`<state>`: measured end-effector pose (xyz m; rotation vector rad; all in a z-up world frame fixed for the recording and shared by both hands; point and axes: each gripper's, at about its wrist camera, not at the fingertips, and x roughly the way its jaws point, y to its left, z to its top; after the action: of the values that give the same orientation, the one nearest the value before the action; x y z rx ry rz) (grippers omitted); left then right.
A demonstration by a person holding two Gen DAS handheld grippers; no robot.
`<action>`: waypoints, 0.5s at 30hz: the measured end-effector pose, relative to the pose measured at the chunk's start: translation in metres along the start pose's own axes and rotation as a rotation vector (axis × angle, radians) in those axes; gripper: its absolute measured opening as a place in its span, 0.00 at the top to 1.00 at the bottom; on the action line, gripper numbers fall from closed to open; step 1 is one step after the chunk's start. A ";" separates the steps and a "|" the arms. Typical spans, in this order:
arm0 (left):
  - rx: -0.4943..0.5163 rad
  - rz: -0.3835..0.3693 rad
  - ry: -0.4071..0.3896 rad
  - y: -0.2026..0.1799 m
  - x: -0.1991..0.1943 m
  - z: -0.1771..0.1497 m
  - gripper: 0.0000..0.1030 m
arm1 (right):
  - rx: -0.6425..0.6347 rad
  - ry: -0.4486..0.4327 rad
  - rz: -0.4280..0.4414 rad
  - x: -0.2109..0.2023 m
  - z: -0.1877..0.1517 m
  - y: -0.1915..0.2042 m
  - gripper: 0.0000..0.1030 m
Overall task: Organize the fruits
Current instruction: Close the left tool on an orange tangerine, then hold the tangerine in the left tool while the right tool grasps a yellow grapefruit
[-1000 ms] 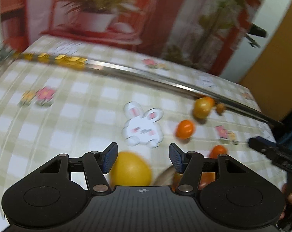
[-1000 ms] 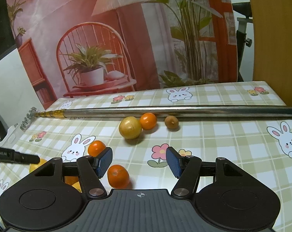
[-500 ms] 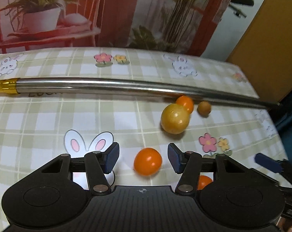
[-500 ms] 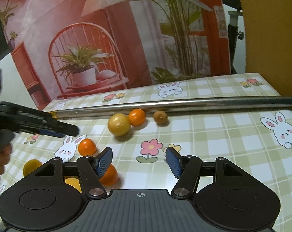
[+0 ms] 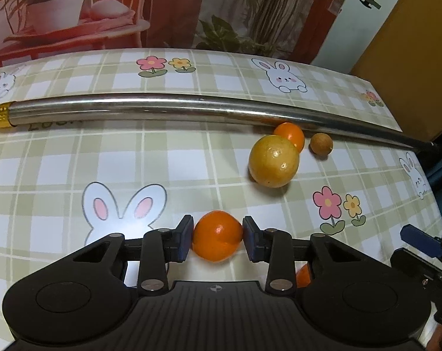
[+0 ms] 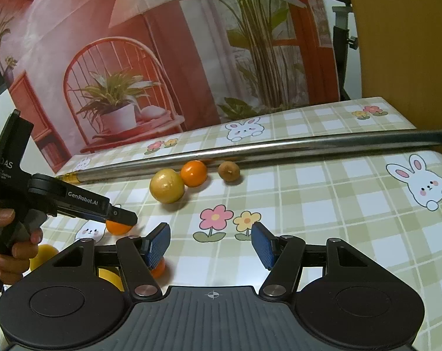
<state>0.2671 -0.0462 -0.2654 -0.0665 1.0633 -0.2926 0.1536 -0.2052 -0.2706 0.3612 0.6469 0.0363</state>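
One small orange (image 5: 217, 235) between just-closing left gripper (image 5: 218, 238) pads, both touching it

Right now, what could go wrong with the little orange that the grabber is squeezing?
The left gripper has just been closing, and its pads touch only the sides of the round small orange, so it might pop out and roll. It could bump the yellow fruit beside the metal pole. The right gripper hangs open close by, so the two could knock together.

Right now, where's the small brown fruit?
Left wrist view, upper right: brown fruit sits against the steel pole, just right of an orange and the yellow fruit.
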 end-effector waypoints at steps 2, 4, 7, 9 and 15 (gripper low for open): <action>0.001 0.000 -0.019 0.000 -0.007 -0.002 0.63 | 0.003 0.002 0.001 -0.001 -0.001 0.000 0.44; -0.004 -0.011 -0.037 0.001 -0.016 -0.002 0.63 | 0.002 0.003 0.001 -0.002 -0.001 0.001 0.44; -0.009 -0.020 -0.075 0.004 -0.036 -0.009 0.63 | -0.003 0.006 0.003 -0.004 0.000 0.003 0.44; -0.013 -0.020 -0.093 0.009 -0.049 -0.018 0.63 | -0.007 0.006 0.009 -0.005 0.001 0.007 0.44; -0.083 0.007 -0.149 0.039 -0.092 -0.048 0.63 | -0.036 -0.001 0.039 -0.008 0.005 0.023 0.44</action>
<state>0.1915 0.0198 -0.2182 -0.1570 0.9278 -0.2333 0.1518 -0.1865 -0.2538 0.3389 0.6374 0.0846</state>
